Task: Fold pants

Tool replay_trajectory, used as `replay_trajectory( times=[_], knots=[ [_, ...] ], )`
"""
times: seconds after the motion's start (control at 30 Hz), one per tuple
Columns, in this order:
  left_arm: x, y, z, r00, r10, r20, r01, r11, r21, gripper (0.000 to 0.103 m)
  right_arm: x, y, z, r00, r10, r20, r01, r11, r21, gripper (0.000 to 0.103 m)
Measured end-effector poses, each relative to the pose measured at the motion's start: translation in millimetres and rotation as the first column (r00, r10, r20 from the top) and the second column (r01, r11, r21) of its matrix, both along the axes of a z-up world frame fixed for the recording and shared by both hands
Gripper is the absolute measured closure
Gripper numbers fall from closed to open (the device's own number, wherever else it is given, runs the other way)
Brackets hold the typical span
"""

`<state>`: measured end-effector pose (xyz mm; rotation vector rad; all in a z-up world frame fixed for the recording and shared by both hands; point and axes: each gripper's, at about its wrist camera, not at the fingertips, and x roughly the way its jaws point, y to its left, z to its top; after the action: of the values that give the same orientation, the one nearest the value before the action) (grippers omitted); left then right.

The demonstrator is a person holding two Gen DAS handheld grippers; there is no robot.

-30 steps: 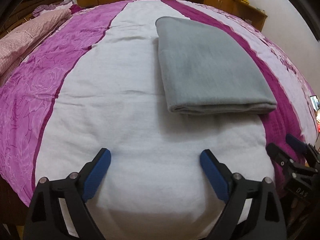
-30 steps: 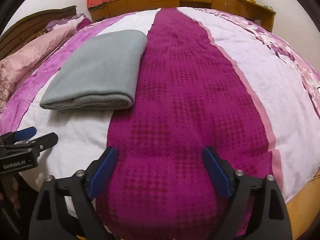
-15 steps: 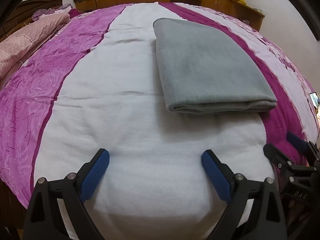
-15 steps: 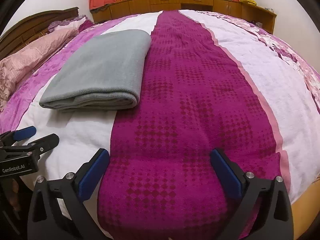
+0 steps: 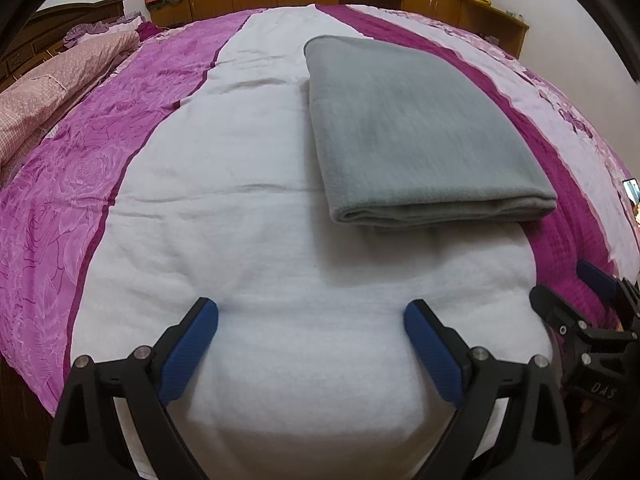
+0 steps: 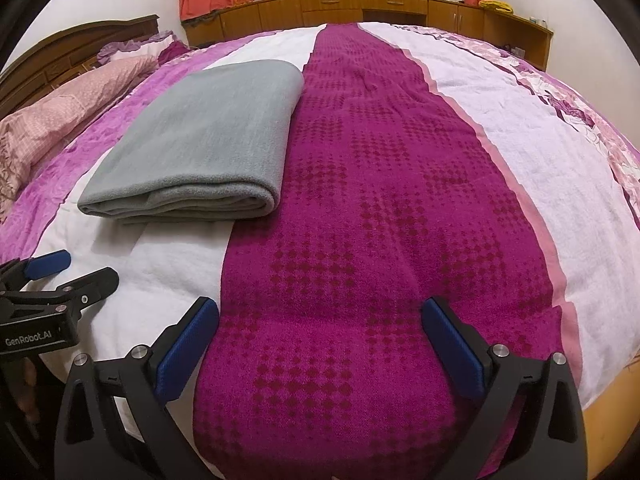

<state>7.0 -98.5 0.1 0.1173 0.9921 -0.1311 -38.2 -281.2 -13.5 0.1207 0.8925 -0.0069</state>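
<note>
The grey pants (image 5: 412,128) lie folded into a flat rectangle on the bed, with the folded edge toward me; they also show in the right wrist view (image 6: 208,140). My left gripper (image 5: 312,328) is open and empty, over the white stripe in front of the pants and apart from them. My right gripper (image 6: 320,328) is open and empty over the dark magenta stripe, to the right of the pants. Each gripper shows at the edge of the other's view, the right one (image 5: 576,300) and the left one (image 6: 76,268).
The bed cover (image 5: 200,200) has white, pink and magenta stripes. Pink pillows (image 6: 60,112) and a wooden headboard (image 6: 72,44) are at the left. Wooden cabinets (image 6: 360,12) and curtains line the far wall. The bed's near edge is just below both grippers.
Both grippers have stayed open and empty. Both views have tilted up slightly, so the pants sit lower in frame and more of the far wall shows. The pants have not moved.
</note>
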Motion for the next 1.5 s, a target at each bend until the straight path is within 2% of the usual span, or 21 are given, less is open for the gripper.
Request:
replay_trajectory(
  times=[1.5],
  knots=[
    [1.0,-1.6,-1.3,1.0,-0.006,-0.014,0.006,1.0,0.013,0.006,-0.5,0.2,-0.9,1.0,-0.001,0.002,0.001,1.0,0.001,0.004]
  ],
)
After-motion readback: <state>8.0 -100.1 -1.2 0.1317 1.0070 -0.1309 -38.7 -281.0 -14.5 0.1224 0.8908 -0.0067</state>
